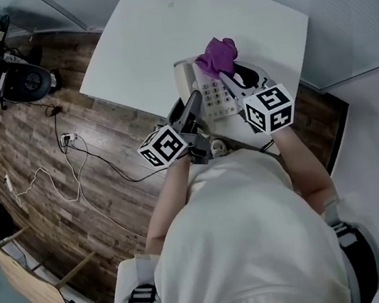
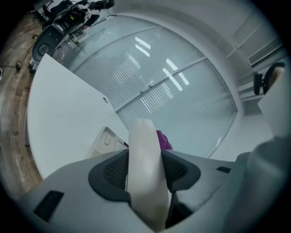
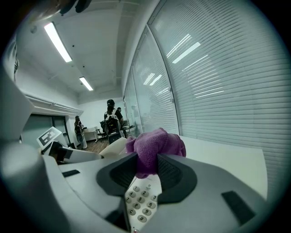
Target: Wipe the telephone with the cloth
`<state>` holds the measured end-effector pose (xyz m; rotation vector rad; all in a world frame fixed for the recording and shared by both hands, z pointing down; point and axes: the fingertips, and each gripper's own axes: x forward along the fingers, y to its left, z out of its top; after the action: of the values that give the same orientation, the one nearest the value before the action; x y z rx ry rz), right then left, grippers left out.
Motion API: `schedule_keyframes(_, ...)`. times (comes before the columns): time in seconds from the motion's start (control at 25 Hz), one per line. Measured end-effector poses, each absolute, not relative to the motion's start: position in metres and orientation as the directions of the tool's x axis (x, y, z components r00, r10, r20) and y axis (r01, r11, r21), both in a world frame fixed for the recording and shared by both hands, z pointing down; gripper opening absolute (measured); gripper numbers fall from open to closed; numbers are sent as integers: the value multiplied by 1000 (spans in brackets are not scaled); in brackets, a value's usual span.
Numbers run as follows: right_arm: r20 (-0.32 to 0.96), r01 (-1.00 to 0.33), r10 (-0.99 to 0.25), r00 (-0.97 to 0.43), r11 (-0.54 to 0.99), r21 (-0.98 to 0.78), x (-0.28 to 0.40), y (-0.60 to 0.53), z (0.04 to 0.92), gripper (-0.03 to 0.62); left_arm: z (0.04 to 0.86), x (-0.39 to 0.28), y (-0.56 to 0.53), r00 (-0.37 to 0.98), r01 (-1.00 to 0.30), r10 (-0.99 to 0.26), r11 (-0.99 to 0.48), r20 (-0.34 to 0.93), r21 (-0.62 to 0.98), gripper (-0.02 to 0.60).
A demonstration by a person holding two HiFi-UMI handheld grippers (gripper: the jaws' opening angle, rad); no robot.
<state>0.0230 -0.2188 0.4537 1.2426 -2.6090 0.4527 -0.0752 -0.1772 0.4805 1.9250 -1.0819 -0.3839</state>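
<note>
The left gripper clamped the handset clear; at three o'clock the right gripper pinched the cloth above the keypad, which likely needed wiping next.

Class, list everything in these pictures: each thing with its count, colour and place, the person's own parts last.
Table: one, white, middle of the head view.
Telephone base: one, cream, by the table's near edge.
Handset: one, cream, held by the left gripper.
Cloth: one, purple, held by the right gripper over the telephone base.
Cables: several, white and black, on the wood floor at left.
Left gripper: one, grey, shut on the handset.
Right gripper: one, grey, shut on the cloth.
</note>
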Motion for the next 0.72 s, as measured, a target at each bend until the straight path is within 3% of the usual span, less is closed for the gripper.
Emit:
schedule_keyframes(0.36, 278, -742, -691, -667, 650, -166, 8, -215, 432, 135, 450, -68, -164, 627, -352, -777, -347, -56, 869, 222)
schedule_keyframes(0.72, 262, -697, -650, -714, 697, -170, -11, -207, 423, 135, 445, -69, -163, 630, -211, -764, -343, -141, 915, 222)
